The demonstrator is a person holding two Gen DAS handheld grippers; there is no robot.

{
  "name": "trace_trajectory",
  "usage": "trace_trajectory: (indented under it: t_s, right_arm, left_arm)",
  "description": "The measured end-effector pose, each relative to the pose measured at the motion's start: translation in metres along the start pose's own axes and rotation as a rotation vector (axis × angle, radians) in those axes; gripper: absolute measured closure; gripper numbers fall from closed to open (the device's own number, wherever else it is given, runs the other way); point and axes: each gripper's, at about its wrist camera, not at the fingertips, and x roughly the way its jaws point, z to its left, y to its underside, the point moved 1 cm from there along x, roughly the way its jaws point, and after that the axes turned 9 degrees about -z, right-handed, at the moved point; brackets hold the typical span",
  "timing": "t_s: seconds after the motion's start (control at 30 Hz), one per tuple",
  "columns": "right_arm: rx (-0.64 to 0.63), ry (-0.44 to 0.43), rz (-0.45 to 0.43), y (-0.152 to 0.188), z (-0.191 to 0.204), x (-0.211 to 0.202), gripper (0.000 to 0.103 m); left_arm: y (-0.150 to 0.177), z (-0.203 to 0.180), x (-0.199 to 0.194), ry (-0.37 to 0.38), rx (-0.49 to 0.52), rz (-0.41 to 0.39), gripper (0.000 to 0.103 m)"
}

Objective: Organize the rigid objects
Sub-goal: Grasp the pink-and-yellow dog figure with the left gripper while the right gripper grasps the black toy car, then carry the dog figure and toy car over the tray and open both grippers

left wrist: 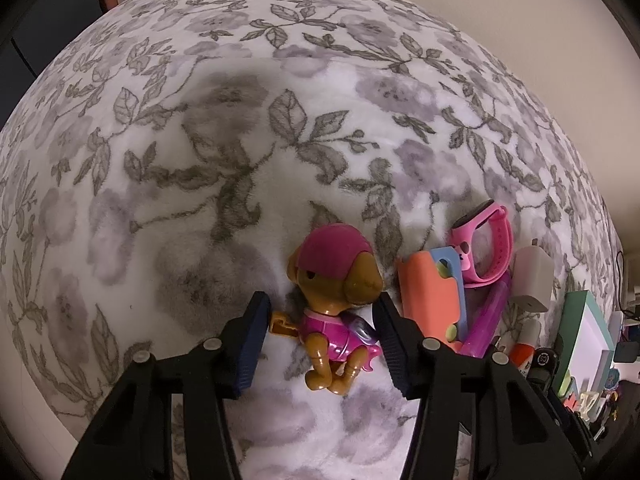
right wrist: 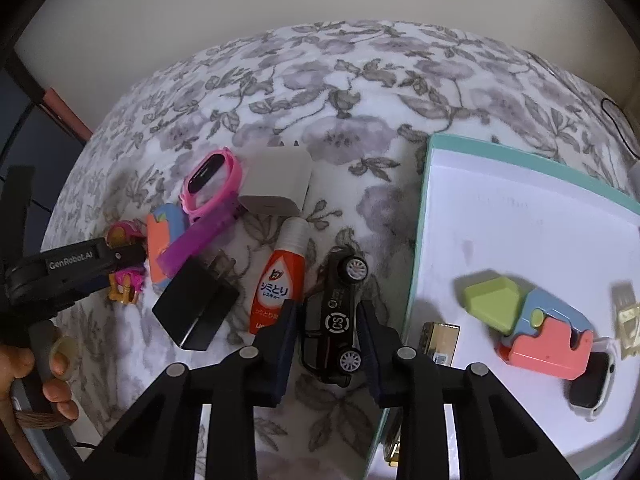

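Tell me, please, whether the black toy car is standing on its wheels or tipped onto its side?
Tipped on its side: the car shows both wheel faces pointing up toward the camera.

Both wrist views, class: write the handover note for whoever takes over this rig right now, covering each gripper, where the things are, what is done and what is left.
Left gripper: fingers either side of the toy puppy figure on the floral blanket; the right finger touches it, the left stands clear.
Right gripper: shut on the black toy car.
Done: the block toy, a smartwatch and a few small items lie in the teal-rimmed box.
Left on the blanket: pink watch band, white charger, black charger, stain remover tube, purple piece, orange and blue block.
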Motion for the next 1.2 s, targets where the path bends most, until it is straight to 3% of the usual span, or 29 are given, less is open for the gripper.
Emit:
trace_trajectory:
  t_s: [0.33, 0.53, 0.93, 1.2]
  right_arm:
    - [-0.11, 0.069, 0.003, 0.004, 0.017, 0.004, 0.073]
    - [-0.161, 0.109, -0.015, 0.004, 0.023, -0.002, 0.074]
    - [-0.083, 0.074, -0.132, -0.013, 0.008, -0.041, 0.074]
    - [0.029, 0.085, -0.19, -0.022, -0.029, -0.063, 0.074]
  left_arm:
    - [0.003, -0.013, -0.001, -0.016, 0.065, -0.006, 0.049]
    - [0.003, -0.013, -0.005, 0.02, 0.052, -0.018, 0.049]
    - [-0.009, -0.027, -0.053, 0.046, 0.098, -0.159, 0.05]
    - [-0.002, -0.057, -0.091, 0.103, 0.158, -0.248, 0.05]
